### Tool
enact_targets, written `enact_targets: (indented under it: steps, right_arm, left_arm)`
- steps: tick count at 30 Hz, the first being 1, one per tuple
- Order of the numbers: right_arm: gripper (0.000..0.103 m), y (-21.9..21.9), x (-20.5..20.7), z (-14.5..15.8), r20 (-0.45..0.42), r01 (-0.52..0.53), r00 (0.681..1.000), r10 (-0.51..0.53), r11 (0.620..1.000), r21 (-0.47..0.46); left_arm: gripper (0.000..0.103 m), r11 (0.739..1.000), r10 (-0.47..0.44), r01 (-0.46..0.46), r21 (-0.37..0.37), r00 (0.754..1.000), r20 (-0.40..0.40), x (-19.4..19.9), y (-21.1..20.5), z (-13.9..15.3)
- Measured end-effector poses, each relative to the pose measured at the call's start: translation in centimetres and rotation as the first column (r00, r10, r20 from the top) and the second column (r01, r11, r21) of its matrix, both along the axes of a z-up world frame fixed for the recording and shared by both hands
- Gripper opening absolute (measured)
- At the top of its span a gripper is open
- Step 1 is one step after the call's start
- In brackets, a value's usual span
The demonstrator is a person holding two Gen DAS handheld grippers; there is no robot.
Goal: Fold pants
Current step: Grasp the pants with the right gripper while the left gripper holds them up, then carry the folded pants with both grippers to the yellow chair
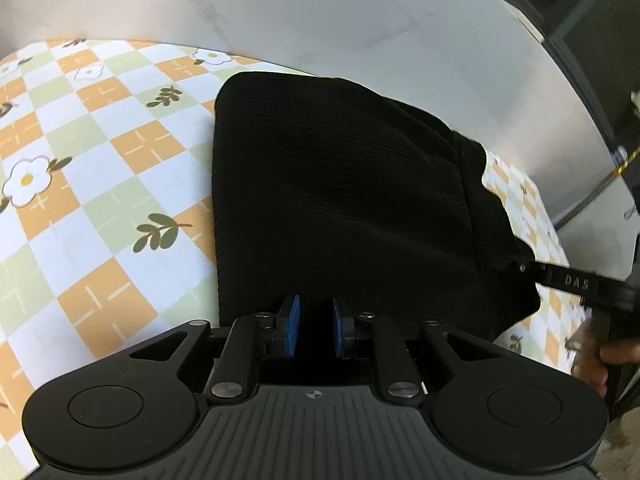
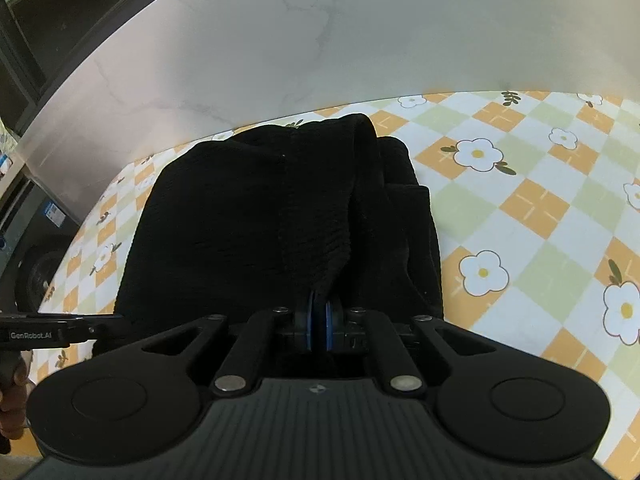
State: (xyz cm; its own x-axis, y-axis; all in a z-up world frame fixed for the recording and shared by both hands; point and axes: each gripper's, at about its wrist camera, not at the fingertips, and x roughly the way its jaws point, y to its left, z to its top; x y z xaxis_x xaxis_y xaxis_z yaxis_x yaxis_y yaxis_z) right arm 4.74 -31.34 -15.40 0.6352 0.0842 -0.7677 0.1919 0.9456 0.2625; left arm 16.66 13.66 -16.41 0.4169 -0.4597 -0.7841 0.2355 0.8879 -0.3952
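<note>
So the black pants (image 1: 340, 200) are seen lying in a folded bundle on the counter (image 1: 100, 184), which is covered in an orange, green and white checked cloth with daisies, close to its far edge by the pale wall (image 2: 320, 40). The left tongs (image 1: 314, 330) are held narrowly apart over the near hem, blue pads (image 1: 294, 320) bare, nothing gripped. The right tongs (image 2: 319, 326) are clamped tight on a raised fold of the pants at the bundle's near edge. A hand (image 1: 612, 354) is glimpsed on the right tongs' handle.
</note>
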Motion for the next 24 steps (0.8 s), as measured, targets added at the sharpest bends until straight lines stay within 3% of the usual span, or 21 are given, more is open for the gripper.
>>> enact_targets:
  steps: [4,6,7,9,10,11,14,19,24]
  right_arm:
    - [0.006,0.0,0.3,0.2,-0.005,-0.008,1.000,0.008,1.000,-0.016]
    - [0.012,0.5,0.4,0.9,-0.004,-0.016,1.000,0.016,0.999,-0.030]
    - [0.020,0.7,0.5,1.3,0.001,-0.022,1.000,0.022,0.999,-0.039]
    - [0.050,1.3,0.4,2.4,0.020,-0.037,0.999,0.039,0.995,-0.088]
    - [0.076,1.8,0.4,2.9,0.043,-0.040,0.998,0.046,0.990,-0.137]
    - [0.087,2.3,0.4,3.3,0.071,-0.038,0.996,0.052,0.982,-0.187]
    - [0.088,2.7,1.3,3.4,0.088,-0.057,0.993,0.082,0.965,-0.257]
    - [0.090,1.0,4.0,1.2,0.030,-0.036,0.999,0.045,0.967,-0.251]
    - [0.094,-3.2,3.9,-1.8,-0.030,0.002,1.000,-0.004,0.997,-0.072]
  left_arm:
    - [0.018,1.000,-0.008,0.008,0.004,1.000,0.000,0.0,0.1,-0.4]
    - [0.018,1.000,-0.009,0.009,0.010,1.000,0.001,-0.2,0.2,0.1]
    - [0.018,1.000,-0.010,0.010,0.014,1.000,0.002,-0.3,0.2,0.3]
    - [0.018,1.000,-0.013,0.013,0.023,1.000,0.006,-0.4,0.1,0.4]
    - [0.018,1.000,-0.013,0.013,0.026,1.000,0.008,-0.4,0.0,0.4]
    - [0.018,1.000,-0.013,0.012,0.028,1.000,0.008,-0.4,0.0,0.4]
    - [0.018,0.999,-0.011,0.011,0.038,1.000,0.012,-0.4,-0.2,0.5]
    - [0.019,0.999,-0.012,0.011,0.047,1.000,0.013,-0.3,-0.4,0.5]
    - [0.024,0.999,0.023,-0.023,-0.024,1.000,-0.007,-0.6,1.1,0.5]
